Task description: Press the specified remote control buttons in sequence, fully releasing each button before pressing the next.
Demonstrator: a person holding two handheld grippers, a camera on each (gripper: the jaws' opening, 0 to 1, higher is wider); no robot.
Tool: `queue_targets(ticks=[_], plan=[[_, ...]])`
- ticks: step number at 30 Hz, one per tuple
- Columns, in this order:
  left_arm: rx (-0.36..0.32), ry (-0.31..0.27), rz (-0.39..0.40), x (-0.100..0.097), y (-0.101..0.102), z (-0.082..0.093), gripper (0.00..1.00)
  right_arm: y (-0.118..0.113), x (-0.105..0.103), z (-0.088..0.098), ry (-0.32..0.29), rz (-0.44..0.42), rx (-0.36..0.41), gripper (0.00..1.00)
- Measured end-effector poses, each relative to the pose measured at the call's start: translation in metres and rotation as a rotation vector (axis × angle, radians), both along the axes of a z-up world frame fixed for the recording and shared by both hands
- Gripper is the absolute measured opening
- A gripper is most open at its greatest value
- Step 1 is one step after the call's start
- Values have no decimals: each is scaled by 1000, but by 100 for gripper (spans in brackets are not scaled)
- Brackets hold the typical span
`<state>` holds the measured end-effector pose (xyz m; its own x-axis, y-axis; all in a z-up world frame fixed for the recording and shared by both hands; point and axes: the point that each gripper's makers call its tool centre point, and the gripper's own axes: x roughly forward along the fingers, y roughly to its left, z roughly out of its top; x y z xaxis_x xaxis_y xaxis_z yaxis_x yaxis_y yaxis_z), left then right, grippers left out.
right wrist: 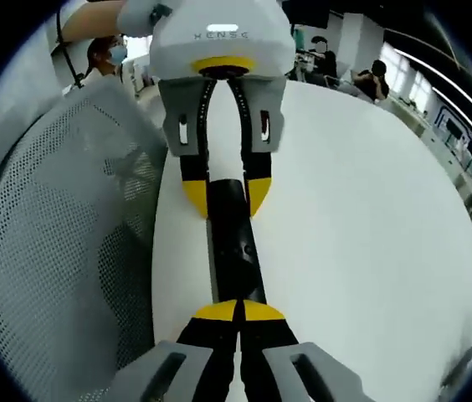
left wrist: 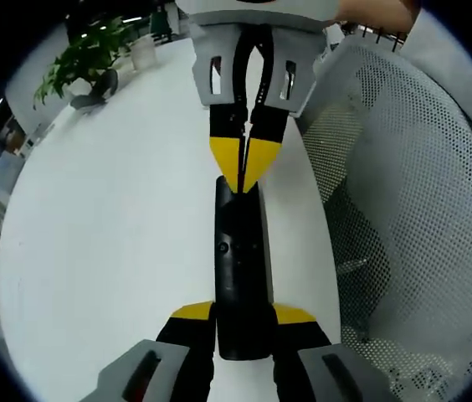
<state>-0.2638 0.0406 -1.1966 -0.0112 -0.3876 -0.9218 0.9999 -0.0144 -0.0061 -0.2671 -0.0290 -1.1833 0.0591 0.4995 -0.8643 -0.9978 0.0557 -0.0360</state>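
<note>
Here the left gripper (left wrist: 243,322) clamps the black remote (left wrist: 240,268) flat on the white surface (left wrist: 110,226), while the right gripper's (right wrist: 238,311) closed jaws should press straight down, then lift fully clear.

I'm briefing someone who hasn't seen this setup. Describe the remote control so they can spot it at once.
Start at the white table, near the edge that runs beside a white mesh basket. There the left gripper clamps one end of the remote control while the right gripper touches the other end with closed tips. It is a slim black bar, the only dark object on the table.
</note>
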Motion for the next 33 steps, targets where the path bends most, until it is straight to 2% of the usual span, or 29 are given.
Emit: queue_targets(ticks=[10, 13, 15, 18, 22, 24, 26, 29, 33], plan=[[-3, -3, 3, 0, 0, 0, 23, 1, 0, -2, -29, 44, -68, 0], [-5, -2, 4, 0, 1, 0, 23, 1, 2, -2, -31, 12, -83, 0], [-11, 0, 7, 0, 1, 0, 23, 0, 3, -2, -15, -37, -57, 0], [-16, -1, 8, 0, 0, 1, 23, 0, 5, 0, 45, -157, 5, 0], [-17, -1, 10, 0, 0, 1, 23, 0, 5, 1, 83, -215, 87, 0], [-20, -2, 12, 1, 0, 1, 23, -2, 5, 3, 98, -205, 99, 0], [-23, -3, 14, 1, 1, 1, 23, 3, 10, 8, 61, -192, 125, 0], [-31, -2, 20, 1, 1, 1, 23, 10, 9, 10, 60, -164, 120, 0], [-47, -1, 30, 1, 1, 1, 23, 11, 4, 0, 37, -65, 42, 0]])
